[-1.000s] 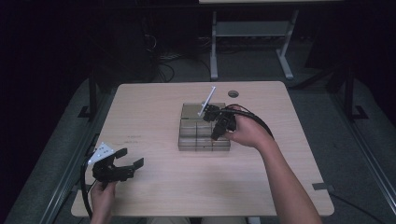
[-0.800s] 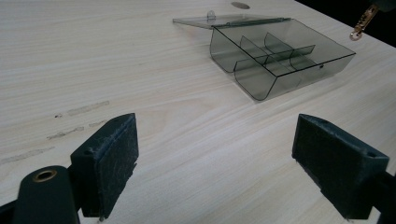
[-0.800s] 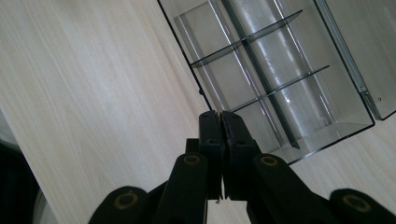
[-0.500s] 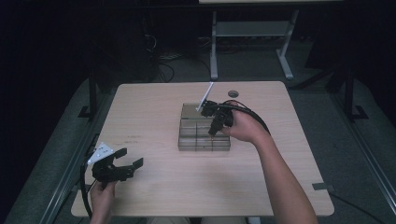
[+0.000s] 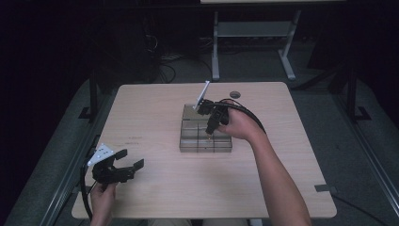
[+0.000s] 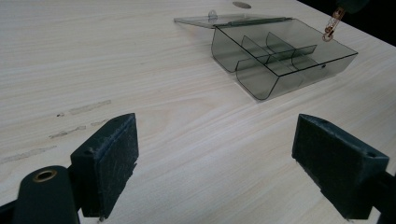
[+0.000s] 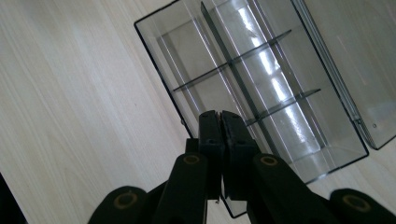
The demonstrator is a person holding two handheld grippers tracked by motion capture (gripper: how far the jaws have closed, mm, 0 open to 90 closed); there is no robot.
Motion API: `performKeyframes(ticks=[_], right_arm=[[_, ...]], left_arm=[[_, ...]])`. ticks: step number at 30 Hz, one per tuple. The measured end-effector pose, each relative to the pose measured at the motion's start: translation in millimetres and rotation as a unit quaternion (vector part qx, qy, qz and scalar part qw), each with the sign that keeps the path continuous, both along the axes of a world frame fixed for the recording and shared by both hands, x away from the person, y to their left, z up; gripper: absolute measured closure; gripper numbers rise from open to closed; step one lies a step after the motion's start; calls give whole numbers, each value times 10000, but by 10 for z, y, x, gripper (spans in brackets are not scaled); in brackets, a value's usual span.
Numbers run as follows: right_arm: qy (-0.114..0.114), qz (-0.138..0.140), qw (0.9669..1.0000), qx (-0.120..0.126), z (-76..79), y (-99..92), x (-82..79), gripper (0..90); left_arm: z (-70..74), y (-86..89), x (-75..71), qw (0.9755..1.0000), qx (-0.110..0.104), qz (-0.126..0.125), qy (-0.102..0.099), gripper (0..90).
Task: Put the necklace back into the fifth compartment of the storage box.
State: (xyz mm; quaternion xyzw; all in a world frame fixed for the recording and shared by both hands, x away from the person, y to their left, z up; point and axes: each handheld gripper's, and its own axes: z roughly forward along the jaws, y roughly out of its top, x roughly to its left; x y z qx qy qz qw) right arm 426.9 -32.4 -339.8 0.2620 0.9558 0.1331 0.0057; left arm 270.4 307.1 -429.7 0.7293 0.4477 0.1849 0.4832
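Right gripper, jaws pinching a paper clip, hangs just above the open box; left gripper, spread, idles at eight o'clock.

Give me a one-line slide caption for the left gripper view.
Open left gripper faces a smoky divided box, lid folded back, on the wooden table.
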Motion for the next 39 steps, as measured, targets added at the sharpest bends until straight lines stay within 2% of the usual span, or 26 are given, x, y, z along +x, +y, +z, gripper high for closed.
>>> performKeyframes(ticks=[6,7,18,23,27,39], right_arm=[[41,-16,10000,-10,-50,17,45,874],[36,-12,10000,-34,-68,23,55,874],[273,-91,9996,18,-246,46,108,873],[306,-128,9994,25,-299,58,137,873],[345,-167,9993,-21,-342,60,166,873],[453,-307,9985,-87,-514,53,219,873]], left_arm=[[2,-1,-2,10000,-32,24,7,143],[3,7,-2,10000,17,3,11,143],[0,19,-3,10000,15,21,27,143],[-3,9,-1,10000,28,-5,29,143],[-5,7,-2,10000,-28,29,40,143],[-4,8,-1,10000,6,1,43,143]])
